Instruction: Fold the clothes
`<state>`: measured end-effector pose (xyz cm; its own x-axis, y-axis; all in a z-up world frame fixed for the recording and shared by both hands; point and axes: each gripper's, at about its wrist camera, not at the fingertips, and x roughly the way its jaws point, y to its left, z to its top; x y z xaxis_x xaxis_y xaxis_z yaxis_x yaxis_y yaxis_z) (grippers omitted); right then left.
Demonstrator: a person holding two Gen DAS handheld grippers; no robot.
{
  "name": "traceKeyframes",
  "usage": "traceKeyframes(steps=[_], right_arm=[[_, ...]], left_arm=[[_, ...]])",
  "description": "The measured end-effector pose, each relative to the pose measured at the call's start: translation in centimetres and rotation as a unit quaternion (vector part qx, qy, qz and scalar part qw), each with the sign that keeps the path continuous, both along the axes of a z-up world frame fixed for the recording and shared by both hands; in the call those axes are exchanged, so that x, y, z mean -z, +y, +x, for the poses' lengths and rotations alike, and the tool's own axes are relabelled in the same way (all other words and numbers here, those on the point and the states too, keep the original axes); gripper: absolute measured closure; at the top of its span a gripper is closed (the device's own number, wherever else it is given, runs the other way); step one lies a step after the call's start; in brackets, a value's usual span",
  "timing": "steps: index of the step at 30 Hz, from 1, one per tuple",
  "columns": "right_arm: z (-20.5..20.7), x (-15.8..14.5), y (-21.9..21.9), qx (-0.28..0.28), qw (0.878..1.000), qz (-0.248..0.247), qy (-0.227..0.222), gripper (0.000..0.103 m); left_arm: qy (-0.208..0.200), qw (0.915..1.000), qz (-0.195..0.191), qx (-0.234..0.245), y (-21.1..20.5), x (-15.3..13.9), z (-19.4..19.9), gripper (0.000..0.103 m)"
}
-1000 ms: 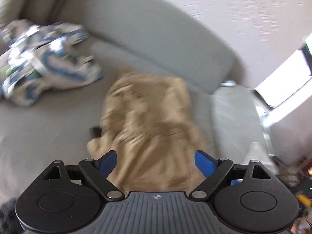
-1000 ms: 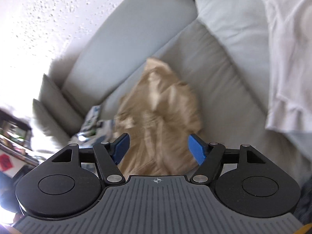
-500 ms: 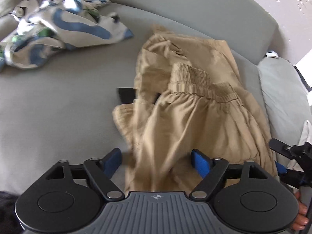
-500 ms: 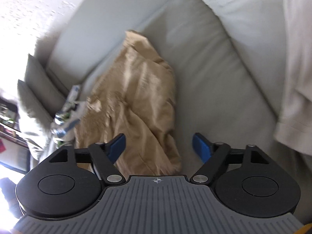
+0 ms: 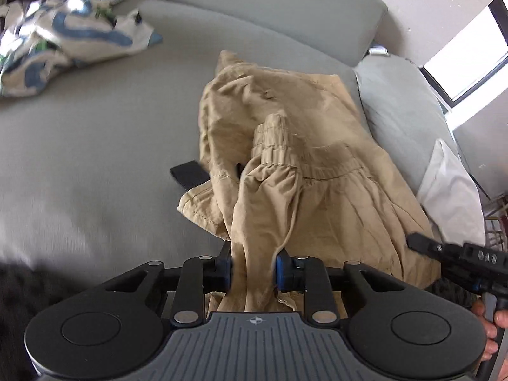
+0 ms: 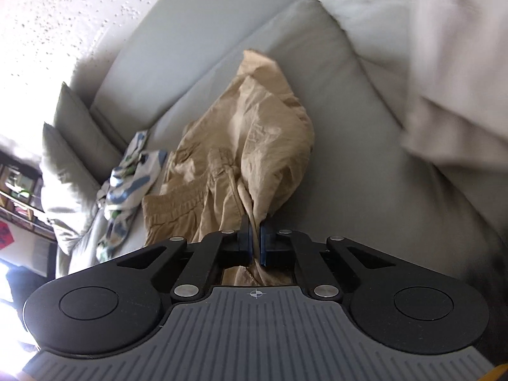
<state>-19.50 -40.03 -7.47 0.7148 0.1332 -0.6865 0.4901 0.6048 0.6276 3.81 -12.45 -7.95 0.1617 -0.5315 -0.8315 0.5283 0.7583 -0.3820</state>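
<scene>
Crumpled tan shorts (image 5: 285, 146) with an elastic waistband lie on the grey sofa seat (image 5: 95, 146). My left gripper (image 5: 253, 268) is shut on a bunched fold of the tan fabric at its near edge. In the right wrist view the same tan shorts (image 6: 254, 139) spread away from me, and my right gripper (image 6: 256, 243) is shut on a thin pinch of their near edge. The right gripper's black body (image 5: 460, 260) shows at the lower right of the left wrist view, with a person's fingers behind it.
A white, blue and green patterned garment (image 5: 63, 44) lies at the far left of the seat, also the patterned garment (image 6: 127, 177). A small black object (image 5: 189, 173) pokes from under the shorts. White cloth (image 5: 451, 190) rests on a grey cushion (image 5: 400, 101) at right. Pillows (image 6: 70, 146) stand at the sofa's far end.
Both grippers were open and above the shorts; they have dropped to the near edge and closed on the tan fabric, which now bunches up between the fingers.
</scene>
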Motion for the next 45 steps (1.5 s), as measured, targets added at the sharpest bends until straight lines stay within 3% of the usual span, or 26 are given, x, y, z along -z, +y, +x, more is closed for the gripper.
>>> traceKeyframes(steps=[2, 4, 8, 15, 23, 27, 34, 36, 40, 41, 42, 45], right_arm=[[-1.2, 0.0, 0.4, -0.006, 1.0, 0.002, 0.013, 0.088], [-1.9, 0.2, 0.3, 0.007, 0.999, 0.004, 0.039, 0.065], [-3.6, -1.3, -0.4, 0.044, 0.999, 0.004, 0.032, 0.058], [-4.0, -6.6, 0.7, 0.02, 0.997, -0.066, -0.016, 0.049], [-1.8, -5.4, 3.7, -0.037, 0.996, -0.077, -0.013, 0.049], [-0.6, -5.2, 4.2, -0.06, 0.993, -0.098, -0.033, 0.049], [5.8, -2.9, 2.9, -0.071, 0.986, -0.145, -0.042, 0.05], [7.8, -1.8, 2.6, -0.085, 0.987, -0.135, -0.035, 0.049], [10.9, 0.1, 2.1, -0.097, 0.985, -0.14, -0.011, 0.05], [11.3, 0.5, 2.2, -0.104, 0.984, -0.143, -0.005, 0.053], [11.6, 0.8, 2.4, -0.114, 0.983, -0.146, 0.001, 0.072], [11.2, 0.4, 3.1, -0.13, 0.975, -0.178, -0.012, 0.084]], left_arm=[[-0.006, 0.9997, 0.019, -0.013, 0.2, 0.5, -0.5, 0.063], [-0.016, 0.9993, 0.019, -0.028, 0.4, -0.1, -1.0, 0.063], [-0.07, 0.9965, 0.022, -0.039, 1.4, -2.9, -3.0, 0.052], [-0.109, 0.993, 0.03, -0.035, 1.9, -4.2, -4.2, 0.044], [-0.116, 0.9918, 0.05, -0.021, 0.7, -2.7, -5.3, 0.044], [-0.157, 0.9866, 0.044, -0.006, -0.3, -3.1, -5.5, 0.044], [-0.217, 0.9754, 0.017, 0.033, -3.9, -2.6, -3.8, 0.052], [-0.21, 0.9763, 0.031, 0.041, -5.4, -1.5, -2.8, 0.066], [-0.16, 0.9853, 0.049, 0.035, -6.8, 0.6, -0.7, 0.068], [-0.16, 0.9853, 0.046, 0.036, -6.8, 0.6, -0.7, 0.068], [-0.162, 0.9852, 0.043, 0.037, -6.7, 0.5, -0.7, 0.068], [-0.168, 0.9845, 0.031, 0.039, -6.4, 0.0, -1.0, 0.068]])
